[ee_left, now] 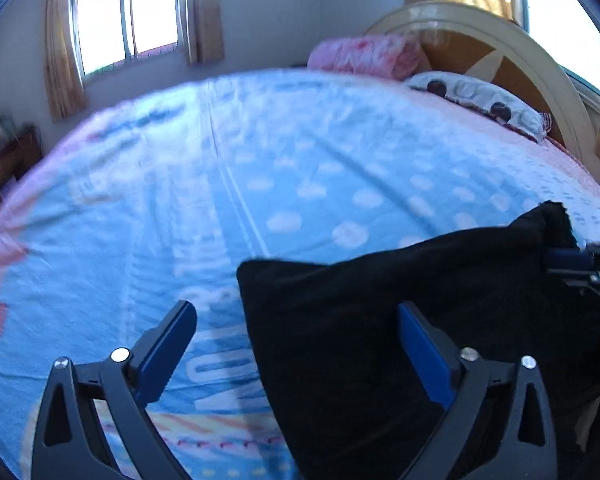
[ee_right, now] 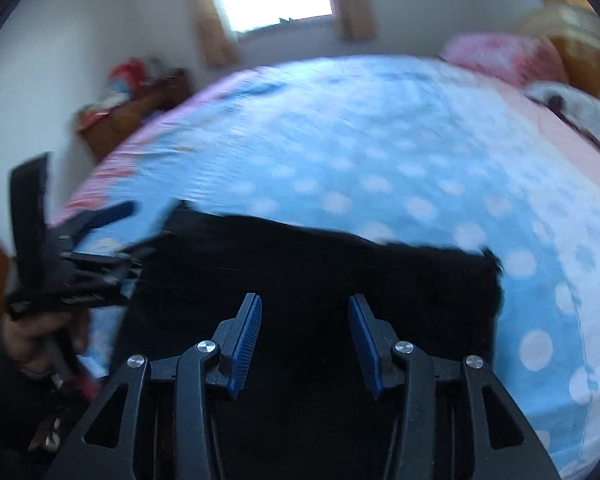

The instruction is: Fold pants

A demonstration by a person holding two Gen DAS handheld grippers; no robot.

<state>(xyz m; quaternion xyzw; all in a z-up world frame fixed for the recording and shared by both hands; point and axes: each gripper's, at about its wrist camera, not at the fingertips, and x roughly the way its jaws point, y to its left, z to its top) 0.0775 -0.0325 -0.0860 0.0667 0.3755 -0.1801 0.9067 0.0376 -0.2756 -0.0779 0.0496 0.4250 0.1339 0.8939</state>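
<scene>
Left hand-held gripper (ee_left: pixel 298 322) wide open, nothing between its blue fingers (ee_left: pixel 168 350); left one over the bedsheet, right one over the black pants (ee_left: pixel 380 340). Pants lie on the blue polka-dot bed sheet (ee_left: pixel 300 160), near edge of the bed, bunched into a dark block. Right hand-held gripper (ee_right: pixel 305 330) part open, hovering over the pants (ee_right: pixel 320 272), gripping nothing visible. Pink pillow (ee_left: pixel 364 54) and patterned pillow (ee_left: pixel 480 102) at the headboard (ee_left: pixel 500 52), far right. Views motion-blurred.
</scene>
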